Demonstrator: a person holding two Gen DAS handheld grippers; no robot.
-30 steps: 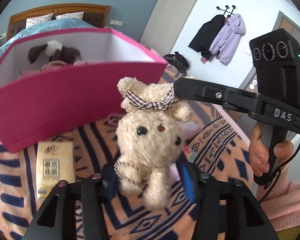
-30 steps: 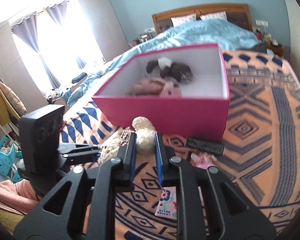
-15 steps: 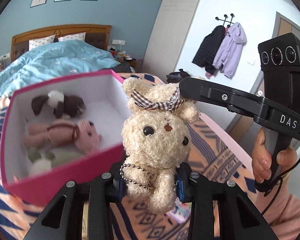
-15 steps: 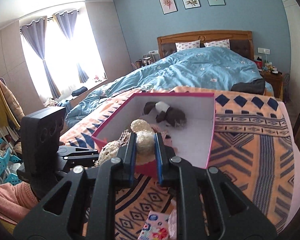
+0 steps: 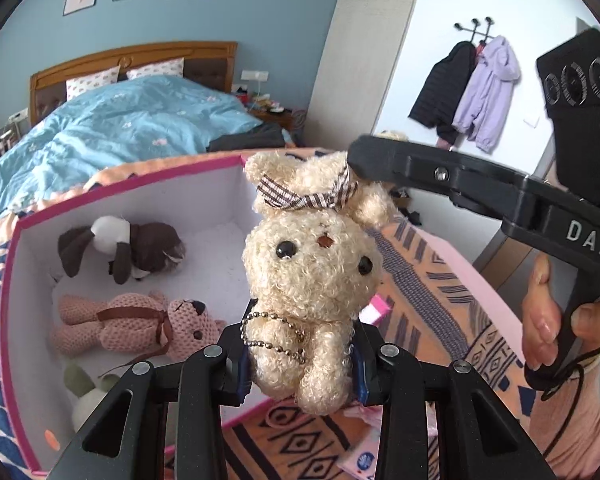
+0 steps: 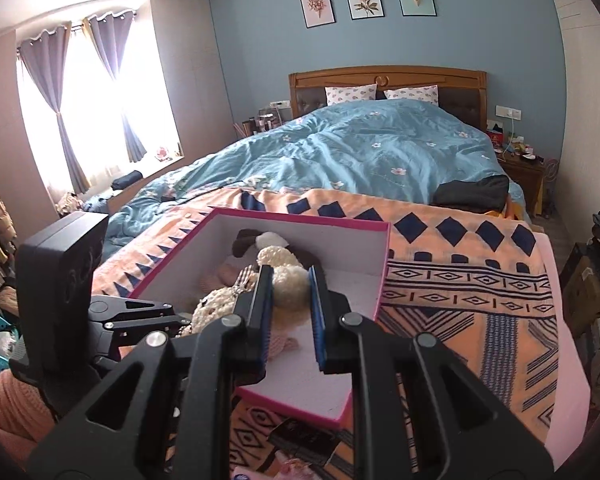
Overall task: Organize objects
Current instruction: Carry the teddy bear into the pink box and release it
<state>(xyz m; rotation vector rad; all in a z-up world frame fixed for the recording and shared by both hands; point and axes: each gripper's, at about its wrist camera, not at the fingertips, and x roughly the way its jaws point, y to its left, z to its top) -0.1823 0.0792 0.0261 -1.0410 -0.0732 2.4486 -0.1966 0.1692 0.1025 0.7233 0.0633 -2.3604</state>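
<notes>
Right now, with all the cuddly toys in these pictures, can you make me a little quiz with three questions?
1. True or false: the cream curly plush bunny with the checked bow is lying inside the pink cardboard box.
2. Which toy is in the box? A) brown and white plush dog B) yellow rubber duck C) red toy car
3. Fill in: the pink knitted teddy bear wears a ribbon coloured ____.

Key:
1. False. The left gripper and right gripper both hold it in their jaws, up in the air.
2. A
3. Brown
</notes>
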